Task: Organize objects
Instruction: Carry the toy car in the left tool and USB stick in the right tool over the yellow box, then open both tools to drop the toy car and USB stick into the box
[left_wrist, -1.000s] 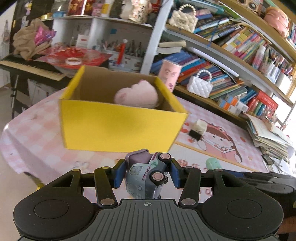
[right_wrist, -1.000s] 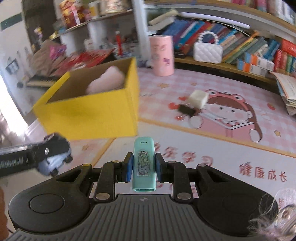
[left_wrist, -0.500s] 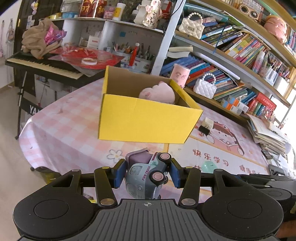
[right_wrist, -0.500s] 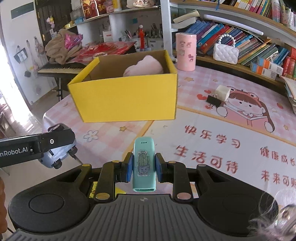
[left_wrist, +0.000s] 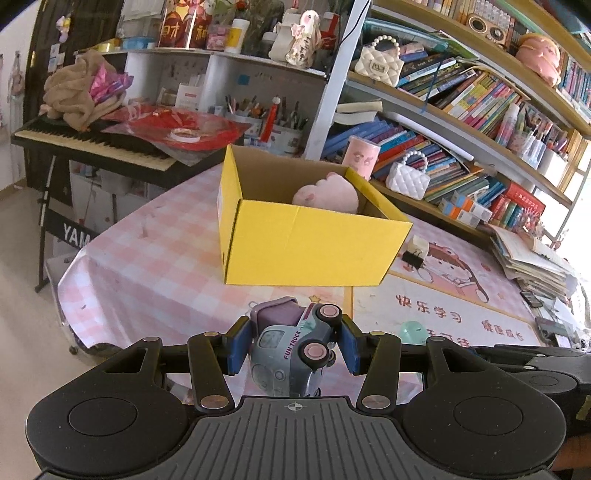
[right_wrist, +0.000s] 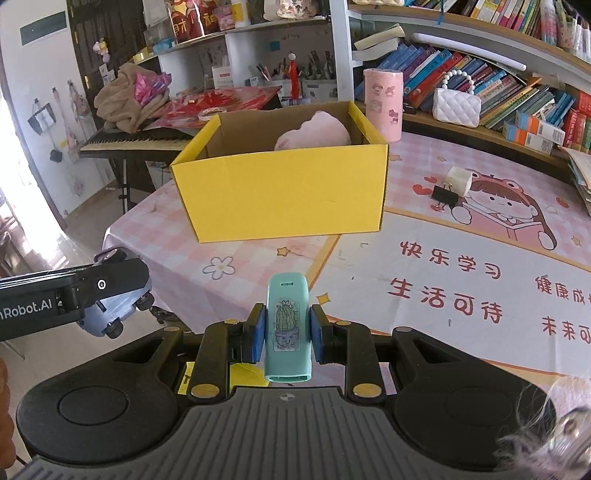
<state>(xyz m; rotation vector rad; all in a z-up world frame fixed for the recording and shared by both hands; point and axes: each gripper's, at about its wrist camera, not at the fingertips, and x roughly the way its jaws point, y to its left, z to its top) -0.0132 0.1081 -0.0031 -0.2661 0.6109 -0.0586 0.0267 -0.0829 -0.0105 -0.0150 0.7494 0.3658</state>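
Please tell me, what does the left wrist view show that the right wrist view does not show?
Only the left wrist view shows the "FUN TRUCK" lettering on the toy truck in the left gripper. Only the right wrist view shows the cactus sticker on the mint green case in the right gripper. Both show the yellow box with the pink plush inside, and the black binder clip.

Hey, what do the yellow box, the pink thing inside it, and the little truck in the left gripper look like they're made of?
Yellow box: cardboard, by the look; matte yellow outside, plain brown inside, with folded corner seams.
Pink thing: probably plush fabric; its surface is soft, fuzzy and rounded.
Toy truck: likely moulded plastic; smooth with a slight sheen, printed lettering and pink wheel hubs. It sits clamped in the left gripper.
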